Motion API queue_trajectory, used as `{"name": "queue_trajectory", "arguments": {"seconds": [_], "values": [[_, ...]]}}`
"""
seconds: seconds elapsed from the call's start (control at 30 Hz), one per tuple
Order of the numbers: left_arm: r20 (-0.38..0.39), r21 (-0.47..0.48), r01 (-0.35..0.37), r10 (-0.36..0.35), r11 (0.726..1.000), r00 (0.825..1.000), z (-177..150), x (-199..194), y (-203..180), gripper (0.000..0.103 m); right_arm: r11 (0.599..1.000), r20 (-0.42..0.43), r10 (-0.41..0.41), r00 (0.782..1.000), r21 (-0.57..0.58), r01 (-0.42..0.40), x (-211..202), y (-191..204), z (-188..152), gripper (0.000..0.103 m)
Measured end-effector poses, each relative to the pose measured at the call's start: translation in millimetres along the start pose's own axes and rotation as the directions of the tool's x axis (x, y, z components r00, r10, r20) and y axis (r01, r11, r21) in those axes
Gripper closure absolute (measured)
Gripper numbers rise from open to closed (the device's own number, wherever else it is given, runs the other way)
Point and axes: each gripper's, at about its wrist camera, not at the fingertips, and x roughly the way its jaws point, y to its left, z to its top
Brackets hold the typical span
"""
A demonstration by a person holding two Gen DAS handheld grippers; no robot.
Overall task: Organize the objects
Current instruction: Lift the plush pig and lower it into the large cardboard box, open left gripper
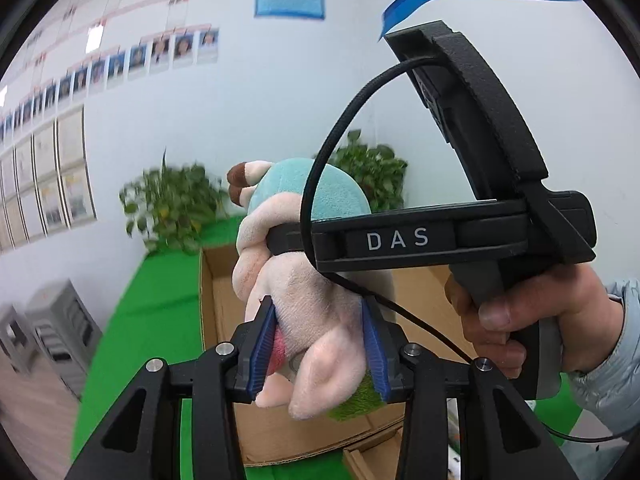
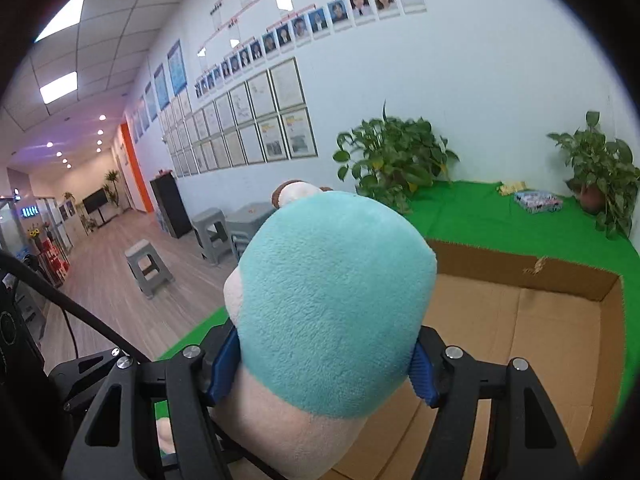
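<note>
Nearest the left wrist lens, the left gripper (image 1: 318, 344) is seen with its blue-padded fingers (image 1: 264, 346) pressed into the pink lower body of a plush toy (image 1: 304, 280); the toy is clamped between them and held off the surface. A patch of green fabric and a small red part of the toy are visible low between the pads.

Just beyond, the right gripper (image 1: 280, 240) is seen entering from the right side of that view, its black body marked "DAS", gripped by a person's hand (image 1: 520, 312) in a pale blue sleeve (image 1: 608, 344). A black cable (image 1: 320, 168) is looped across in front of the toy.

In the right wrist view, the right gripper (image 2: 320, 364) is seen closed on the toy's teal head (image 2: 332, 304), a blue pad (image 2: 222, 368) pressing in at each side. The toy is thus held by both grippers at once, above an open cardboard box (image 2: 520, 320).

The box is seen resting on a green cloth surface (image 2: 500, 220). Farther back on the cloth, two potted plants (image 2: 392, 160) are noted against the white wall, with a flat patterned packet (image 2: 538, 201) lying between them. Along the wall, framed sheets (image 2: 280, 120) and a row of photographs are hung. Grey stools (image 2: 148, 266) are seen on the wooden floor beyond.
</note>
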Motion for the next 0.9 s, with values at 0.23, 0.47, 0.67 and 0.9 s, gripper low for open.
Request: {"name": "queue_trajectory", "arguments": {"seconds": [0.23, 0.47, 0.67, 0.9], "values": [[-0.174, -0.174, 0.037, -0.068, 0.984, 0.982, -48, 97, 73, 0.065, 0.998, -0.19, 0.018, 0.982, 0.061, -0.006, 83, -11, -40, 0.035], [-0.305, -0.238, -0.008, -0.067, 0.971, 0.95, -102, 141, 112, 0.062, 0.998, -0.289, -0.002, 0.957, 0.059, 0.021, 116, -12, -70, 0.033], [-0.254, -0.236, -0.025, -0.037, 0.971, 0.966, -118, 116, 117, 0.063, 0.997, -0.295, -0.016, 0.955, 0.072, 0.039, 122, -16, -69, 0.019], [-0.253, -0.26, -0.064, -0.004, 0.963, 0.967, -137, 103, 144, 0.062, 0.986, -0.269, 0.055, 0.962, 0.165, -0.01, 99, -27, -63, 0.011]]}}
